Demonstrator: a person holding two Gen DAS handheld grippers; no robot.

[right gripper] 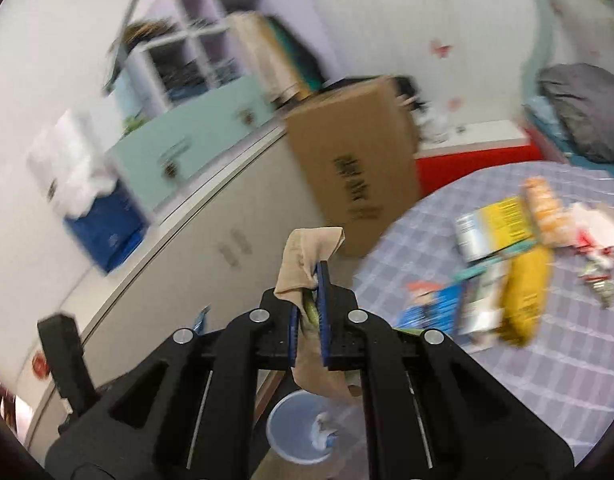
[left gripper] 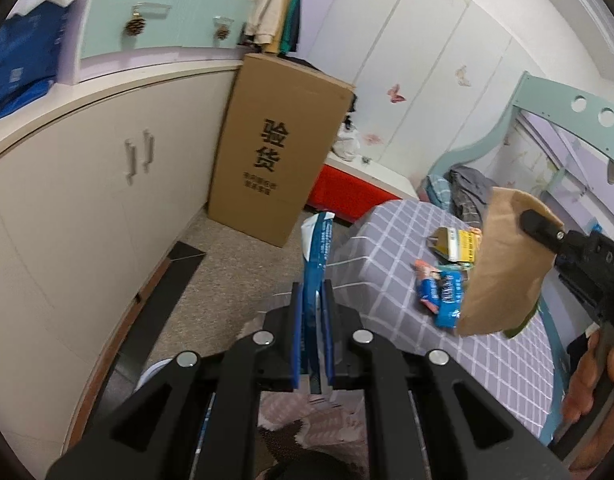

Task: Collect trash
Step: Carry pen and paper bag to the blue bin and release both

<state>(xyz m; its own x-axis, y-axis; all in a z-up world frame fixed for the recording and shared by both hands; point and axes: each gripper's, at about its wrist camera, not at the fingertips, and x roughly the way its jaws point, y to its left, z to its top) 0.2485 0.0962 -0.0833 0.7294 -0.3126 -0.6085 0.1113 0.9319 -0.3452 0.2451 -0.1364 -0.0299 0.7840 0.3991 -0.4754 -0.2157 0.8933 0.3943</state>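
Trash [right gripper: 507, 264]: lying in a loose heap on the bed [left gripper: 387, 240], a little in from the edge facing the floor, most of it not yet collected. Being gathered piece by piece, to judge by two pieces already up in the air and off the bedspread.

Standing upright on the floor beyond the bed's near corner: a tall cardboard box [left gripper: 275, 140], leaning against the cupboards and taking no part in the job.

Waiting on the floor just beside the bed's edge: a round pale-blue bin [right gripper: 295, 428], open at the top, already holding a crumpled scrap. Probably set there so that pieces can be dropped in without a long reach.

Hanging from the right gripper [right gripper: 311, 276]: a floppy tan wrapper [left gripper: 503, 264] with something green tucked inside. Being pinched by its upper fold, jaws pressed together on it, the rest drooping below. Being carried clear of the bedspread, with the bin showing almost directly underneath in the right wrist view, so likely heading for a drop.

Sticking up from the left gripper [left gripper: 311, 286]: a narrow blue-and-white wrapper [left gripper: 317, 248], clamped by its lower end between jaws nearly closed, held over the floor off the bed's corner, seemingly queuing for the same bin.

Remaining in the heap: a yellow box [left gripper: 463, 244] and a small blue snack packet [left gripper: 447, 296], touching each other.
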